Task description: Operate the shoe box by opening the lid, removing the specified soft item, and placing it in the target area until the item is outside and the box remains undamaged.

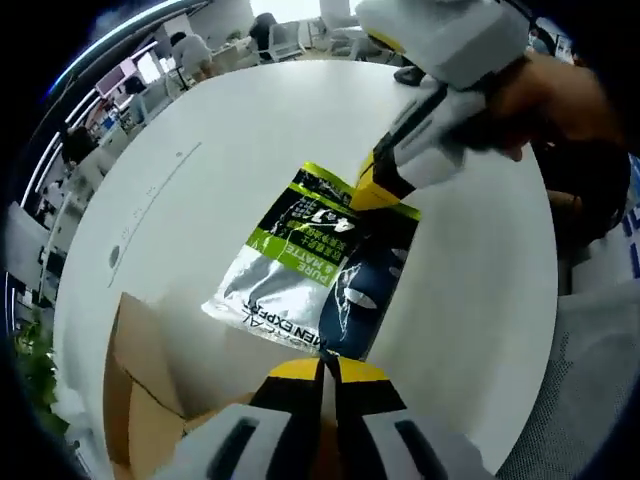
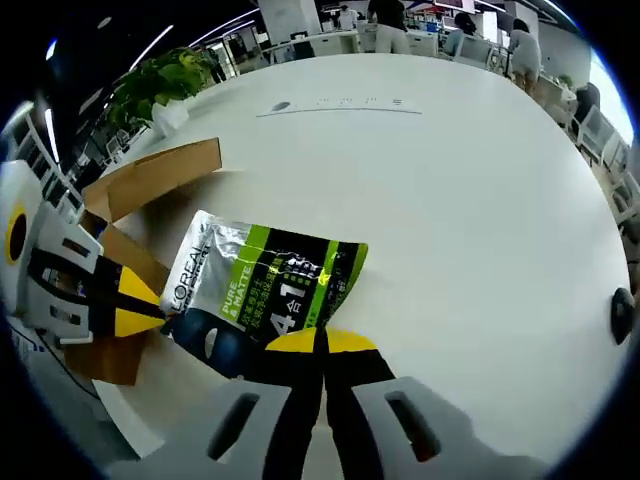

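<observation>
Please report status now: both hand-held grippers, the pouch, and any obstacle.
Right hand-held gripper shut on pouch edge. Left hand-held gripper shut, at pouch's other end. Pouch out of cardboard box, on white table. Nothing in the way.

Wide bare white table point(image 2: 470, 230) open from 12 to 3 o'clock in the right gripper view. Blocked at 9 by the open cardboard box point(image 2: 150, 175), with the pouch point(image 2: 265, 285) lying just beside it, dead ahead.
</observation>
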The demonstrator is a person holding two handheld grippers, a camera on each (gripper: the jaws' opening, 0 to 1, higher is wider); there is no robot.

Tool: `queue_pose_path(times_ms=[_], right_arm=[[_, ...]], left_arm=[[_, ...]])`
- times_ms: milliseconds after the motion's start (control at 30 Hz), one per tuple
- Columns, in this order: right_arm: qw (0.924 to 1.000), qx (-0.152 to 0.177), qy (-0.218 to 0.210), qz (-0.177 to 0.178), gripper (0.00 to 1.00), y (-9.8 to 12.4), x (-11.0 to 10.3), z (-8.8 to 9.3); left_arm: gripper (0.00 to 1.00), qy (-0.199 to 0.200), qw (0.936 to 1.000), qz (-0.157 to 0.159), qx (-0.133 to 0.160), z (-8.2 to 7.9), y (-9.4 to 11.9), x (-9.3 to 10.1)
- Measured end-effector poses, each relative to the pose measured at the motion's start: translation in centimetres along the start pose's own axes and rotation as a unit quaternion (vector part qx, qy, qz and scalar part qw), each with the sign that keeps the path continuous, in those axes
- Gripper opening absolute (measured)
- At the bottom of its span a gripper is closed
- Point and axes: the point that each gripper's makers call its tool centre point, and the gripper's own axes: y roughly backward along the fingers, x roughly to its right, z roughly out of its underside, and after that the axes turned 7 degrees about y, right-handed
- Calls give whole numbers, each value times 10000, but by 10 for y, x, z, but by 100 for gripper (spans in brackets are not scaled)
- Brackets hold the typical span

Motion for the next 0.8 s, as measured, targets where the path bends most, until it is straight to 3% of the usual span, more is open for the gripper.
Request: queue_pose_path(times_ms=[100,267,333,400,667,800], right_arm=[[10000,1,-52,-18,0,-2,-1,-1],[9997,-7,249,-3,0,-3,-1,-2],[9993,1,365,11,0,-3,-1,-1],[9988,15,478,56,2,-3,1,-1],[9982,288,467,253,19,10,5,-3],[9973,398,564,243,20,21,0,-6]], left_arm=[[0,-144,9999,-37,80,-2,3,1],[1,110,9997,59,188,-3,7,2],[5,313,9987,132,382,-7,9,4],[9,659,9959,313,532,-10,13,10],[18,933,9903,449,926,-22,30,14],[21,1066,9863,492,1160,-27,43,16]])
